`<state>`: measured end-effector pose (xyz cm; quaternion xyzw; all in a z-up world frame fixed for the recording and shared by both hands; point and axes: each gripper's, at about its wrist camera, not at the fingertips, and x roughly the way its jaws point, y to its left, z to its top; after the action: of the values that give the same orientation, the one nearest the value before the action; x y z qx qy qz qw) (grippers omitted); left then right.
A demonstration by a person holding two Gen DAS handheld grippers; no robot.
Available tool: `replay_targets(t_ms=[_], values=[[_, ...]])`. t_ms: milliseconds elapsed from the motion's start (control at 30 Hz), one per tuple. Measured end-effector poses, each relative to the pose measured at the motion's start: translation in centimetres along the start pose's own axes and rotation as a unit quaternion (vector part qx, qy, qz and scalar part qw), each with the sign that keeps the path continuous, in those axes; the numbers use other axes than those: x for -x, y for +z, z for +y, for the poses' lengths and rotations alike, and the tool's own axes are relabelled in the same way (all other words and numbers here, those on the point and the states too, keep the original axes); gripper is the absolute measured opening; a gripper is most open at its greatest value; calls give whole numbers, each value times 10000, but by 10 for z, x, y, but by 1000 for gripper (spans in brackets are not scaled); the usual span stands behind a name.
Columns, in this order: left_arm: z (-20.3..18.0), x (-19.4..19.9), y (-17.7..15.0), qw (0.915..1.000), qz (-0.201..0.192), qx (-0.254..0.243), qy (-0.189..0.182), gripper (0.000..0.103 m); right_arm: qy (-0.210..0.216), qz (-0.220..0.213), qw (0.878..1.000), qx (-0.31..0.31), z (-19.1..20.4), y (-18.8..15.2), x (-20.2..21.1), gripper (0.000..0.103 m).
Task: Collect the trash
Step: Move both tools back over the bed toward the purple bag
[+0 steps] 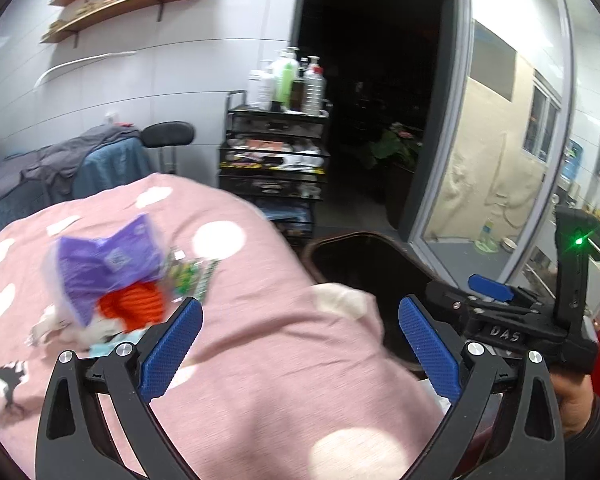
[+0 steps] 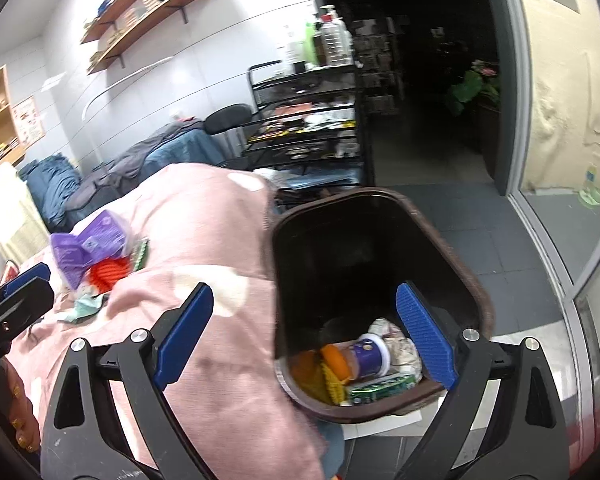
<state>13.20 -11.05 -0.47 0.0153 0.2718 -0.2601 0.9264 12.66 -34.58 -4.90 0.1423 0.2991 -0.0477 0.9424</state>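
Both grippers, left (image 1: 300, 344) and right (image 2: 304, 336), spread empty; purple wrapper (image 1: 104, 268) at ten o'clock, trash bin (image 2: 476, 280) at one.

The left gripper (image 1: 300, 344) is hovering wide open over the pink quilt (image 1: 260, 380), purple wrapper (image 1: 104, 268) lying at left of frame.

Bright daylight from glass door (image 1: 512, 128), dark doorway (image 1: 372, 80), motion blur, fisheye-warped edges

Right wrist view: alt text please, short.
Open right gripper hangs over a brown trash bin that holds a purple-white cup, orange items and a green packet. Beside it, a pink dotted blanket carries a purple wrapper and orange litter.
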Motion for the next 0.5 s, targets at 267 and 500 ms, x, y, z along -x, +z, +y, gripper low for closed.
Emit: replay_targets(t_ms=[267, 500], values=[[48, 29, -22, 9978, 12, 375, 546, 97, 551, 169, 9973, 451, 51, -4, -11, 92], [97, 54, -45, 9914, 70, 795, 1034, 97, 1034, 276, 9899, 935, 103, -9, -16, 92]])
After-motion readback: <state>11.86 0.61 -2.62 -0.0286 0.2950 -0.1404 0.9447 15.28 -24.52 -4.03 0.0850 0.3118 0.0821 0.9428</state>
